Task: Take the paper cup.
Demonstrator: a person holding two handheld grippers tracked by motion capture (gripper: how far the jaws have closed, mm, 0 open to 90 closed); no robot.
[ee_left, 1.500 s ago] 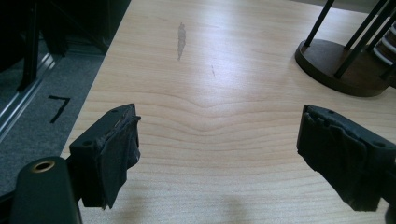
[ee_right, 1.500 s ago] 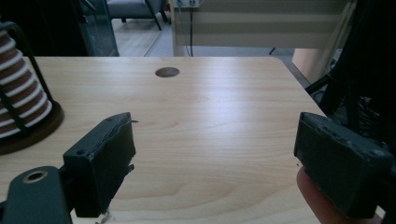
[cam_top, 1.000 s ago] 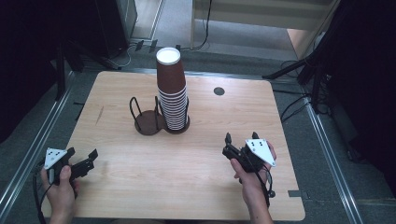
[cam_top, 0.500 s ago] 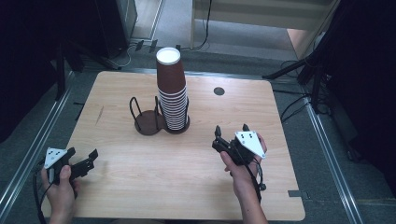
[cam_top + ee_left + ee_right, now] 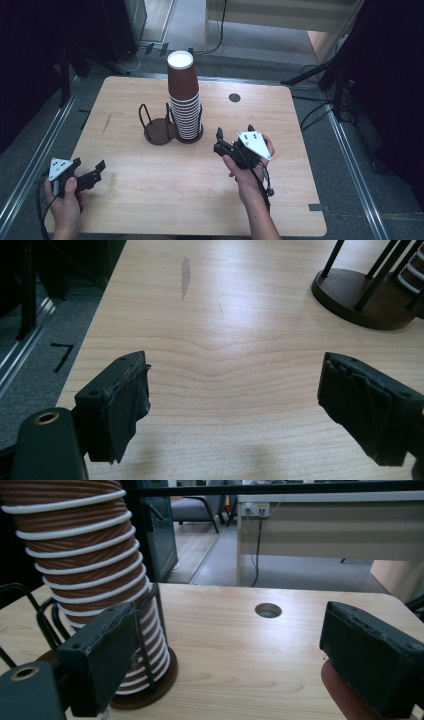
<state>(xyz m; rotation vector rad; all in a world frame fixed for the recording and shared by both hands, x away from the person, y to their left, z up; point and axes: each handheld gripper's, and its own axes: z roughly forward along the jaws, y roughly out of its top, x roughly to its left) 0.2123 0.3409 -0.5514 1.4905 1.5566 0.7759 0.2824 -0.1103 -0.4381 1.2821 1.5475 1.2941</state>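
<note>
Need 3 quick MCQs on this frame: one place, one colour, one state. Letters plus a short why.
1. Where does the cup stack stand?
A. in the holder's right bay
B. on the floor
C. at the table's near edge

2. Colour of the cups' sides?
A. blue
B. brown
C. green

3. State of the right gripper?
A. shut on a cup
B. shut, empty
C. open, empty

Key: 1 A, the stack sits inside the wire holder, whose left bay is bare. 2 B, brown sides with white rims. 3 C, the right gripper view shows its jaws apart with nothing between.
</note>
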